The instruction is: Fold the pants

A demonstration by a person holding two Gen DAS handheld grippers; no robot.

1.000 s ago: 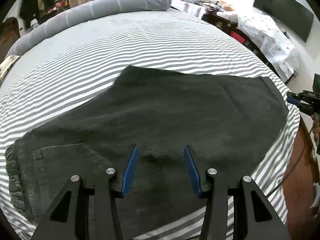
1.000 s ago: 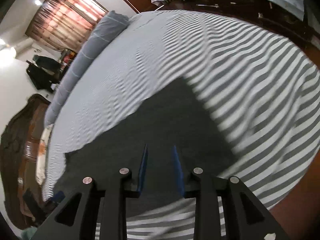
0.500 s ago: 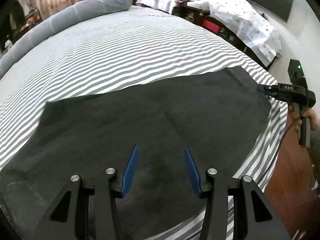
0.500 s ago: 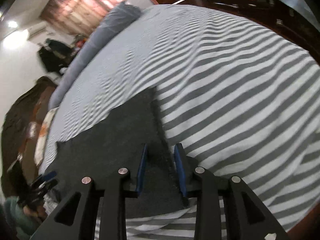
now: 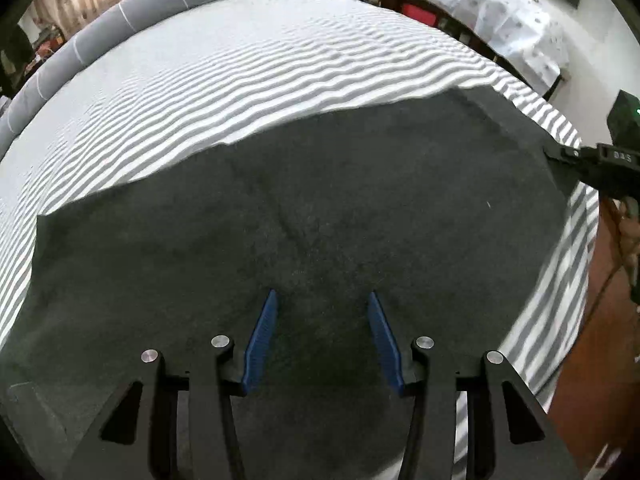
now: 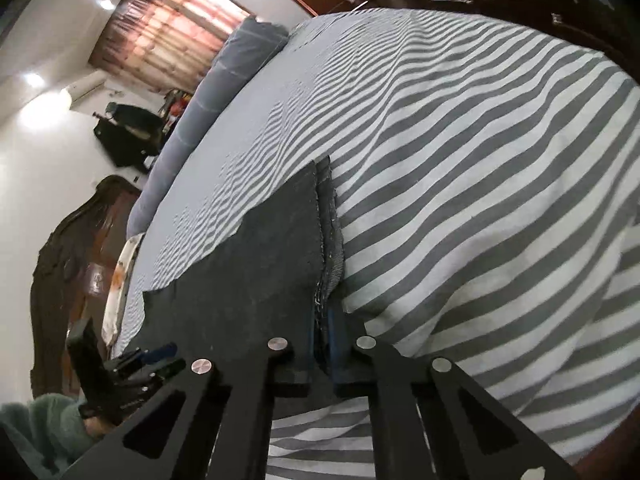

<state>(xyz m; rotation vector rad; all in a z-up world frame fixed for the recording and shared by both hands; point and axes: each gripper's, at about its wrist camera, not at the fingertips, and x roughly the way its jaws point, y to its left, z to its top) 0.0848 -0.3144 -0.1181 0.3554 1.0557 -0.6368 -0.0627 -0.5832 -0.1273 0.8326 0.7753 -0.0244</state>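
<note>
The dark pants (image 5: 304,220) are lying flat across the near part of the striped bed sheet (image 5: 280,80), with the leg ends reaching toward the bed's right edge and the long grey pillow (image 5: 120,28) well apart at the far side.

The right gripper (image 6: 322,340) is now pinching the hem edge of the pants: a second ago its blue pads were standing apart over the cloth, and they are now sitting together with the frayed hem caught between them (the stitched edge is running up from the jaws in the right wrist view). In the left wrist view it is showing at the right edge, meeting the pants' corner.

The left gripper (image 5: 322,336) is hanging about half open over the middle of the cloth, holding nothing; it has been travelling along the pants, since the pocket and waistband it was facing a second ago are no longer in its view.

With one hem corner secured, the fold is probably about to begin, though the left gripper is likely still needing its own hold first.
</note>
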